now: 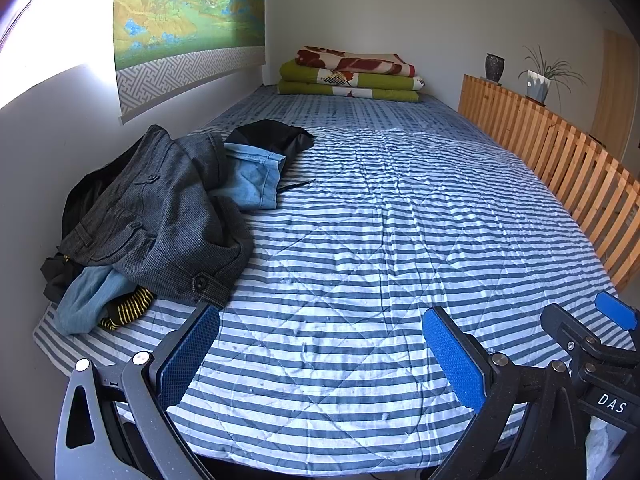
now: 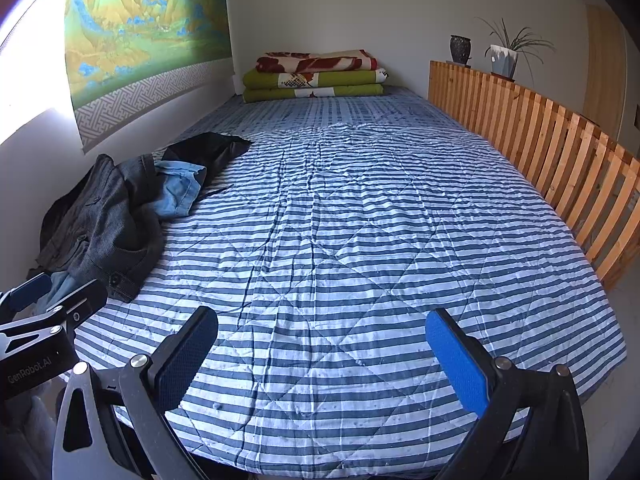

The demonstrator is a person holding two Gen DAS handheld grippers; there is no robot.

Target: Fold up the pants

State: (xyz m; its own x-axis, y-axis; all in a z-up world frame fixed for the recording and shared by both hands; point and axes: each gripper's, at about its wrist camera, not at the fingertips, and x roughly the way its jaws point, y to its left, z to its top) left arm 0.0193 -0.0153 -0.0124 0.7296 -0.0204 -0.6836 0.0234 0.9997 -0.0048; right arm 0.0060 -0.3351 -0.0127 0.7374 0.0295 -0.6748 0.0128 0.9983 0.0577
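Your left gripper (image 1: 320, 354) and right gripper (image 2: 322, 354) hover side by side over the striped quilt (image 1: 380, 240), both with fingers spread wide and empty. The pants lie heaped against the left wall, grey tweed pants (image 1: 160, 216) on top. Reach left and pinch their waistband (image 1: 200, 284).
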